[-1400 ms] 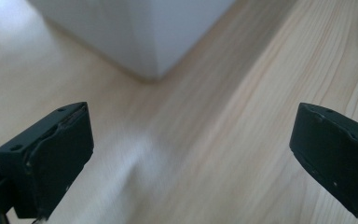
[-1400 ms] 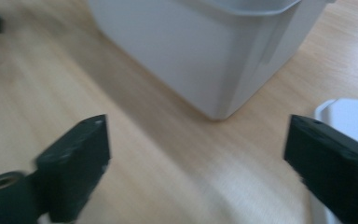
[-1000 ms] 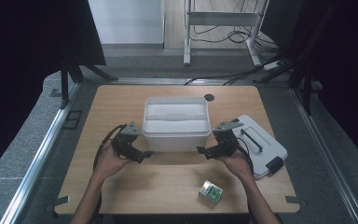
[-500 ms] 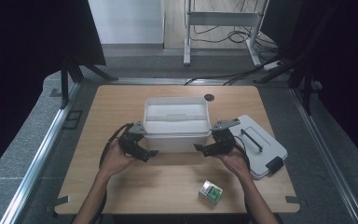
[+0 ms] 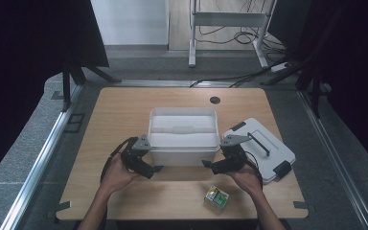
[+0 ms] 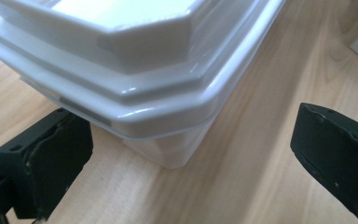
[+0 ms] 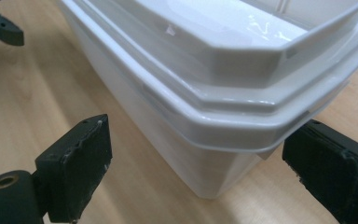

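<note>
A white box (image 5: pixel 183 134) stands at the centre of the table (image 5: pixel 120 110) in the high view, open on top, with a shallow white tray (image 5: pixel 184 120) seated inside its rim. The left gripper (image 5: pixel 154 168) sits at the box's lower left corner and the right gripper (image 5: pixel 206 164) at its lower right corner, each held in a hand coming up from the bottom of the frame.

In the left gripper view the box (image 6: pixel 135 79) fills the upper left, one corner pointing down between the jaws. The jaws are spread wide: one is tucked beneath the rim at the lower left, the other stands well clear at the right edge, over bare wood.

In the right gripper view the box (image 7: pixel 205 107) runs from the upper left to the right, its corner low in the middle of the frame. These jaws are also spread, having just been moving a little; the corner lies between them, one pad apart at the lower left, the other under the rim at the right. Whether it touches I cannot tell.

Right of the box in the high view lies a white lid (image 5: pixel 263 148) with dark clips, just beside the right gripper. A small green carton (image 5: pixel 217 197) lies near the table's front edge, below that gripper. A dark hole (image 5: pixel 214 100) sits in the tabletop above the box.
</note>
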Action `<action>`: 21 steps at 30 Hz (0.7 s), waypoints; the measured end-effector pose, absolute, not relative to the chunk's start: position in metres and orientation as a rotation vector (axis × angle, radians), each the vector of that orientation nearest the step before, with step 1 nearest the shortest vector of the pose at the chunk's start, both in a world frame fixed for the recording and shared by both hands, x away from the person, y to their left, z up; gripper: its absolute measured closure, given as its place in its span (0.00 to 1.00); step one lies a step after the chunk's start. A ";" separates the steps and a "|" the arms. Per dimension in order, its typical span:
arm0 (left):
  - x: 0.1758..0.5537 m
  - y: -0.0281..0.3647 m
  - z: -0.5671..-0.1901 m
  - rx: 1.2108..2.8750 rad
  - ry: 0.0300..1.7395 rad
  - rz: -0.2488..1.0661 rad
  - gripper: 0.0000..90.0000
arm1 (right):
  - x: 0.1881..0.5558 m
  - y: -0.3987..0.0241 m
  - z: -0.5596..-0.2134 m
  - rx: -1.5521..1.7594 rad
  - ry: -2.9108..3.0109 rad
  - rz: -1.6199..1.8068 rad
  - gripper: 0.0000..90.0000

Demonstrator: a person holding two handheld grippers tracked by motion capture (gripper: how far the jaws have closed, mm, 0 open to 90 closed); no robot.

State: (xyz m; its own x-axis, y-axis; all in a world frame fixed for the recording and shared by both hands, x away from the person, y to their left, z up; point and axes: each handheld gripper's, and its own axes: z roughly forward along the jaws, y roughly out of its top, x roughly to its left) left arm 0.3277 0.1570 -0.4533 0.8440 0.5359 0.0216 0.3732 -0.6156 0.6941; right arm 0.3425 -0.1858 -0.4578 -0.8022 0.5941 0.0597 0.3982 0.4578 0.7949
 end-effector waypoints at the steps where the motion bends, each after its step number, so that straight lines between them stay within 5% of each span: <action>1: 0.325 0.157 -0.453 2.305 0.654 0.294 0.00 | 0.339 -0.186 -0.457 0.859 2.486 1.262 0.09; 14: 0.306 0.161 -0.449 2.305 0.616 0.250 0.00 | 0.314 -0.192 -0.451 0.842 2.524 1.233 0.13; 21: 0.310 0.182 -0.445 2.328 0.599 0.263 0.00 | 0.317 -0.214 -0.467 0.922 2.523 1.124 0.01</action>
State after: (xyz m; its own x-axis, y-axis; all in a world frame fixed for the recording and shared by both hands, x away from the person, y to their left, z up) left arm 0.3102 0.1823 -0.4450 0.8721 0.4890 0.0189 0.3452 -0.6420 0.6846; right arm 0.3168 -0.2141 -0.4674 -0.7757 0.6296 0.0441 0.4537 0.5076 0.7324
